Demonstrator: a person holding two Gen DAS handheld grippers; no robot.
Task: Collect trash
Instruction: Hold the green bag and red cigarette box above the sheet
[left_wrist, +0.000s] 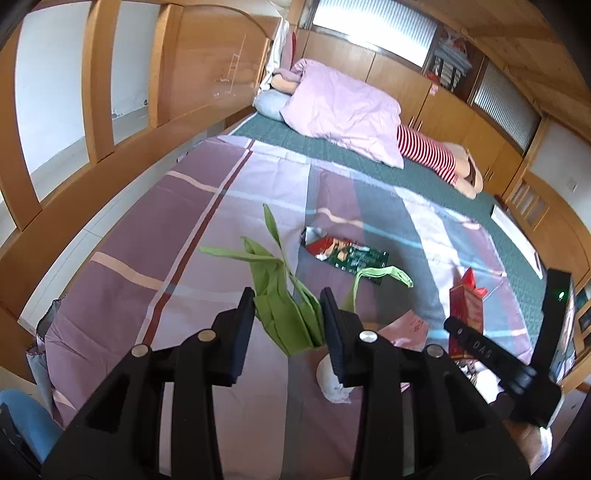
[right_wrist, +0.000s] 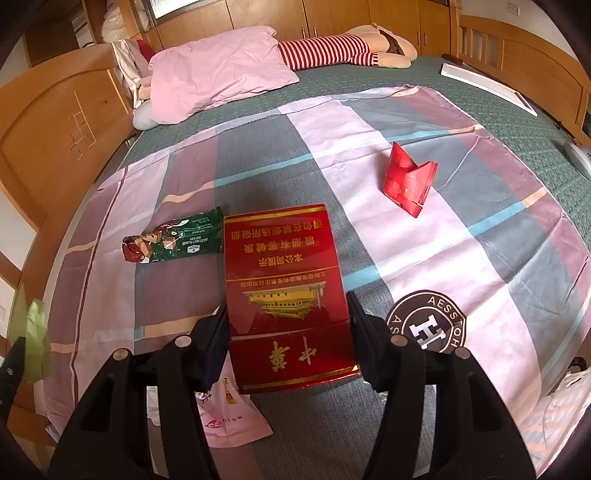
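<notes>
Bedspread views differ: left gripper (left_wrist: 287, 306) pinches green bag (left_wrist: 286, 314); right gripper (right_wrist: 286, 325) clamps red carton (right_wrist: 286, 280).

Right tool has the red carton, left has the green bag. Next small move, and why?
Probably carry the red carton, clamped in the right tool, toward the green bag hanging from the left tool. The bag's mouth looks collapsed, so it may need opening first.

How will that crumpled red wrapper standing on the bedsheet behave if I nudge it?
The red wrapper looks thin and creased, so it is probably very light and floppy. It stands on narrow folded edges on a soft bedsheet, so a nudge would likely tip it.
</notes>
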